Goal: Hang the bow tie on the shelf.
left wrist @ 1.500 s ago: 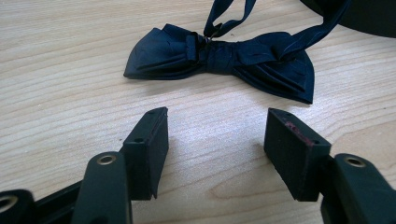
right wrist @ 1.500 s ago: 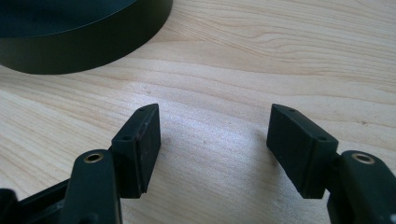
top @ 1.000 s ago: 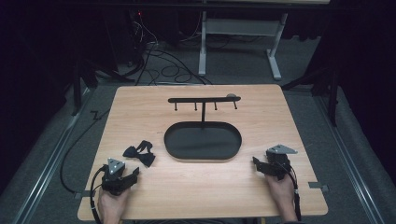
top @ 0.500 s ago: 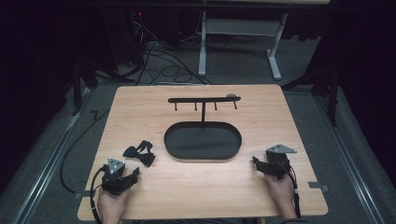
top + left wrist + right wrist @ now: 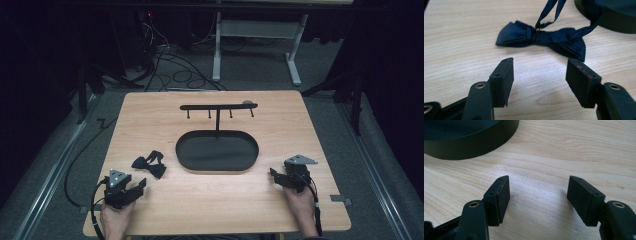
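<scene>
Resting at the surface's [image 5: 300, 125] near corners, both grippers, left [image 5: 537, 80] and right [image 5: 537, 200], hold jaws apart and empty; the bow tie [image 5: 541, 40] lies just ahead of the left, beside the stand [image 5: 217, 150], likely awaiting pickup.

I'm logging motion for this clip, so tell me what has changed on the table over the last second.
Nothing visibly changed. The left tongs and right tongs rest open near the table's front edge, holding nothing. The bow tie lies ahead of the left tongs, untouched, and the black stand sits in the middle as before.
</scene>
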The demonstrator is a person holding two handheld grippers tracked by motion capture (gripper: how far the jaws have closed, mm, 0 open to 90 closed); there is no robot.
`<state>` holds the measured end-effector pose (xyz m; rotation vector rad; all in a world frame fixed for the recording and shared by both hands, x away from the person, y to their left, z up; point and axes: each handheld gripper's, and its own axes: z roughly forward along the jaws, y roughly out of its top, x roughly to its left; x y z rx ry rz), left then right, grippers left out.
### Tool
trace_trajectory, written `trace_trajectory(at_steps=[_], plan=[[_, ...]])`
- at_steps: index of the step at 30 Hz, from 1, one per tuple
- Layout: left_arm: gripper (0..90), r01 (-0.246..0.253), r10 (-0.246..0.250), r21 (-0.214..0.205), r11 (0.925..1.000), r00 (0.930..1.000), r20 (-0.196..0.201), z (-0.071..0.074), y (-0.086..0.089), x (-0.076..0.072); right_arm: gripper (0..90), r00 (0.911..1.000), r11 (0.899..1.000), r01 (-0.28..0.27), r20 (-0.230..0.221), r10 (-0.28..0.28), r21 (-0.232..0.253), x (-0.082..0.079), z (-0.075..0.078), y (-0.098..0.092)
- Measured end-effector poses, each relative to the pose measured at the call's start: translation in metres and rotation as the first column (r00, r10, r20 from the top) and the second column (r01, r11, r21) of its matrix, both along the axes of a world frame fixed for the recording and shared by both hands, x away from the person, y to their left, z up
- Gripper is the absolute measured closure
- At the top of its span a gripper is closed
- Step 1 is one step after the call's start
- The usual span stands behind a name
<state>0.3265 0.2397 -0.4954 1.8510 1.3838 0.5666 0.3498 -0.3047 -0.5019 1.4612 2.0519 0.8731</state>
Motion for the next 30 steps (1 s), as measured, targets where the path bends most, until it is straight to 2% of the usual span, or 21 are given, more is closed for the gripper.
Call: trace_trajectory(at_steps=[4,8,16,19,30], plan=[[40.3,0.005,-0.005,0.001,1.0,0.9994,0.034,0.008,-0.001,-0.001,36.4,1.0,1.0,0.0,0.0,0.0,0.0,0.0,0.0,0.0],[41.0,0.018,-0.018,0.008,0.9998,0.9989,0.044,0.014,-0.004,0.001,36.5,1.0,1.0,0.0,0.0,0.0,0.001,0.0,0.0,0.0],[43.1,0.054,-0.055,0.013,0.9985,0.9975,0.044,0.024,-0.009,0.007,36.4,1.0,1.0,-0.001,0.0,0.001,0.001,0.0,0.0,0.0],[43.2,0.064,-0.066,0.028,0.9975,0.9968,0.046,0.029,-0.012,0.012,36.4,1.0,1.0,-0.001,0.0,0.001,0.002,0.0,0.0,0.0],[45.4,0.074,-0.077,0.06,0.9955,0.9954,0.057,0.04,-0.018,0.031,36.5,1.0,1.0,-0.001,0.0,0.001,0.003,0.0,0.0,0.0]])
